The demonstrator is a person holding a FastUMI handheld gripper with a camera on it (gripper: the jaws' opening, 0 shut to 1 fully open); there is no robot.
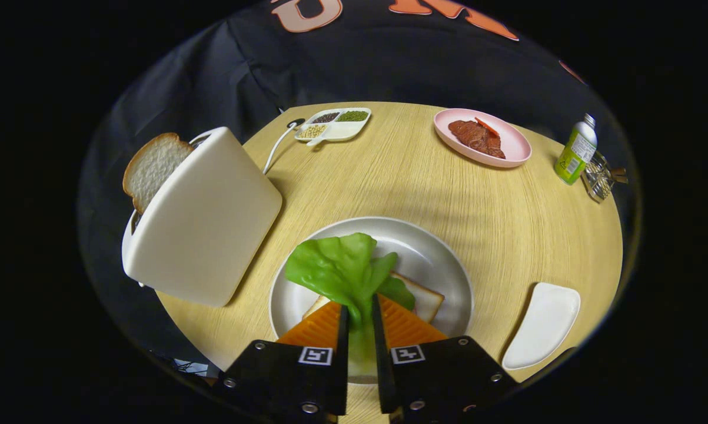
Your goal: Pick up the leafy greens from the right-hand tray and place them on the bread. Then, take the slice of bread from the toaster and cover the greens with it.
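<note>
Fig.: tool (359,312) over the round white plate (448,259), fingers nearly closed, both pressing on the stem end of the lettuce leaf (342,268). The leaf fans out ahead of the fingertips, long axis running roughly along the tool's forward line, ruffled edge pointing toward the far side of the plate and tilted a little toward the toaster. Directly beneath the leaf and fingertips lies the bread slice on the plate (424,300), flat, one corner showing to the right of the leaf, a sliver visible to the left by the finger. Key relation: leaf sits above the slice, overlapping it; whether it touches the bread cannot be told. Judged step: lay the greens down and release; the move needs only a short lowering w/ little sideways shift.

Second target: toaster (206,224), standing on the bench (389,182) just left of the plate, w/ a bread slice in the toaster (153,168) sticking up from its slot, beyond and left of the fingers. Small white tray (545,324) to the right of the plate, near the tool; nothing seen lying on it.

Pose: tool pitched down toward the plate, fingers side by side, gap vertical in the gripper view
</note>
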